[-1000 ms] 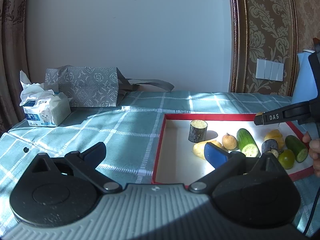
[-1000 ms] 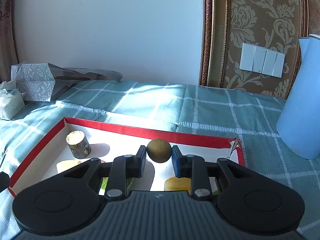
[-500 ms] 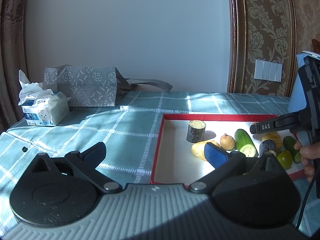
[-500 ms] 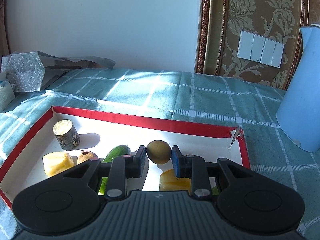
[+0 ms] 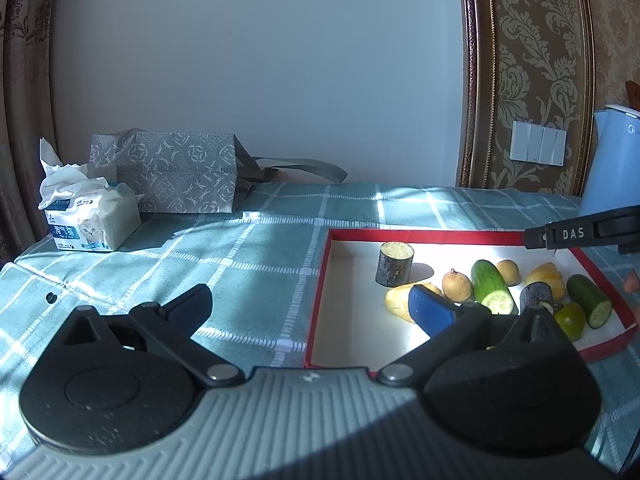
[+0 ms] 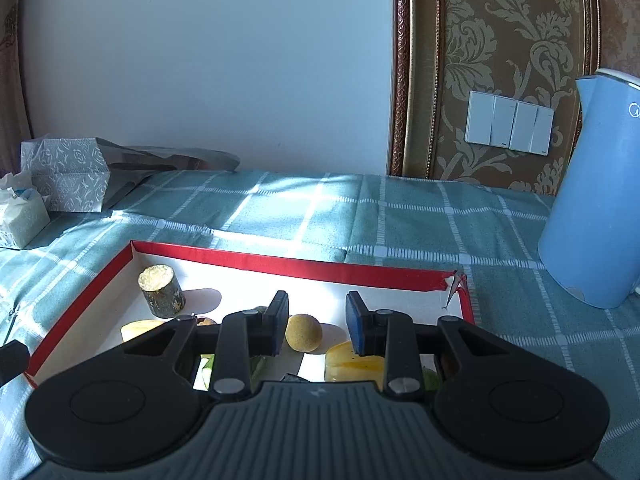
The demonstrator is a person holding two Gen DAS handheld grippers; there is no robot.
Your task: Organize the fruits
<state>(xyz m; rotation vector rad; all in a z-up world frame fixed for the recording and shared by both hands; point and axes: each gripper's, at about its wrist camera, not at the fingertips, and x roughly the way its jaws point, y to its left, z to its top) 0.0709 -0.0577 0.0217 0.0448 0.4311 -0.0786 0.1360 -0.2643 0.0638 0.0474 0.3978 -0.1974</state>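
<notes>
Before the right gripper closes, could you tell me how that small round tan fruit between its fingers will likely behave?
The round fruit looks ball-shaped, so a nudge probably rolls it. Its matte skin likely grips. The right gripper is open around it, apparently not touching.

domestic room, a home: indicated by damask wallpaper (image 6: 500,40) in a gilt frame, a wall switch panel (image 6: 510,121), a checked teal tablecloth (image 6: 360,216), a tissue pack (image 5: 90,220), a patterned gift bag (image 5: 168,176) and a blue kettle (image 6: 596,200).

Left wrist view: low over the teal checked tablecloth (image 5: 248,248), facing the wall. Right wrist view: nearer, above the shared red-rimmed white tray (image 6: 280,266).
</notes>
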